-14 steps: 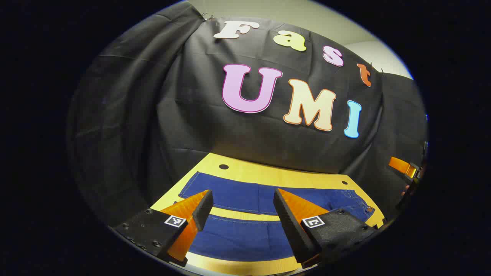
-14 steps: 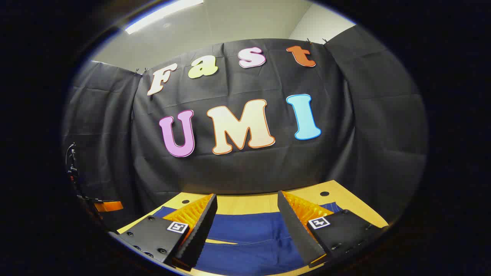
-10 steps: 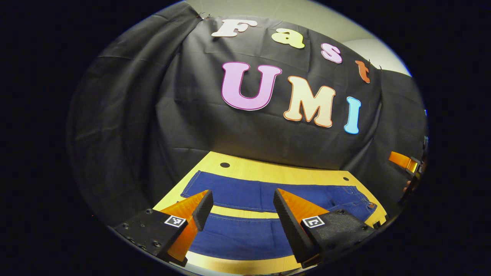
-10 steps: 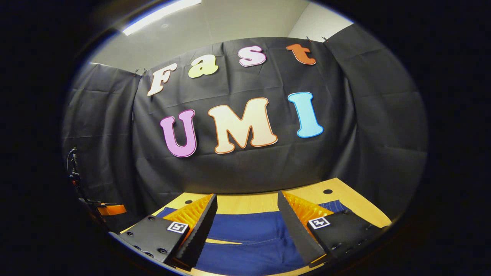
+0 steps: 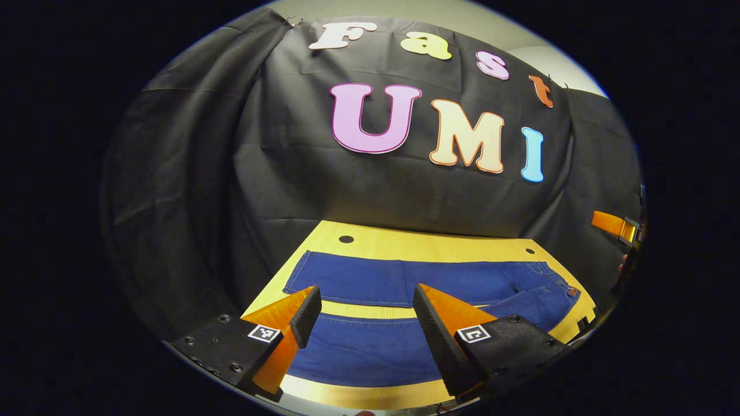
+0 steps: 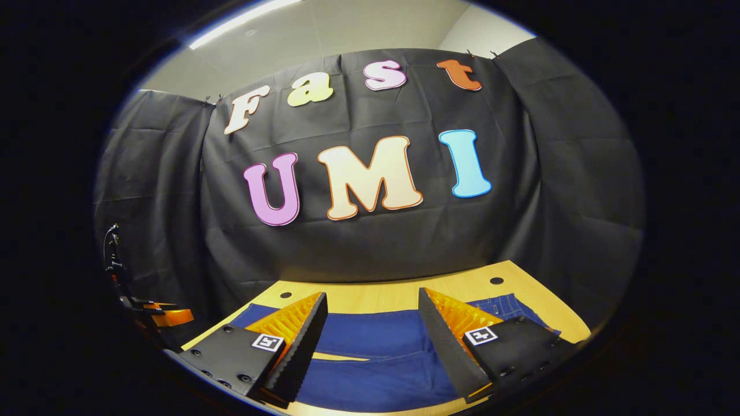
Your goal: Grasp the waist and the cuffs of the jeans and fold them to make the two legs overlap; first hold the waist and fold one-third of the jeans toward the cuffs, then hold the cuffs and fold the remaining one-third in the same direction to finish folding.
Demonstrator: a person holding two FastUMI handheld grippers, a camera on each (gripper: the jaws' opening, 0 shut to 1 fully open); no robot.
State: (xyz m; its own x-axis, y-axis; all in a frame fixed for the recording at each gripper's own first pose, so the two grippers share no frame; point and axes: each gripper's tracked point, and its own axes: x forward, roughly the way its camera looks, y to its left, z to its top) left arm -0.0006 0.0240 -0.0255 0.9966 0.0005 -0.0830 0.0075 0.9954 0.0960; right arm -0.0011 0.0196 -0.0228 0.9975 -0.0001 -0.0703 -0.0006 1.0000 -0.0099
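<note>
The yellow worktop stretches ahead of both pairs of fingers, and the jeans lie flat on it, spread open with the two legs side by side and a strip of bare wood between them. In the left gripper view the far leg lies beyond the fingertips, the near leg passes under and between them, and the waist sits off past the right-hand finger, with the cuffs beyond the left-hand one. In the right gripper view the same denim runs between and below the fingers, waist end behind the right-hand finger.

The left gripper hangs above the near leg with its fingers spread wide, nothing between them. The right gripper is likewise spread and empty, clear of the cloth.

By my reading no fold is made yet: the step in hand is the approach for the lengthwise fold that lays one leg on the other. The next move calls for lowering each pair of fingers to the near edge, one at the waist and one at the cuff, and pinching the whole thickness before lifting.
</note>
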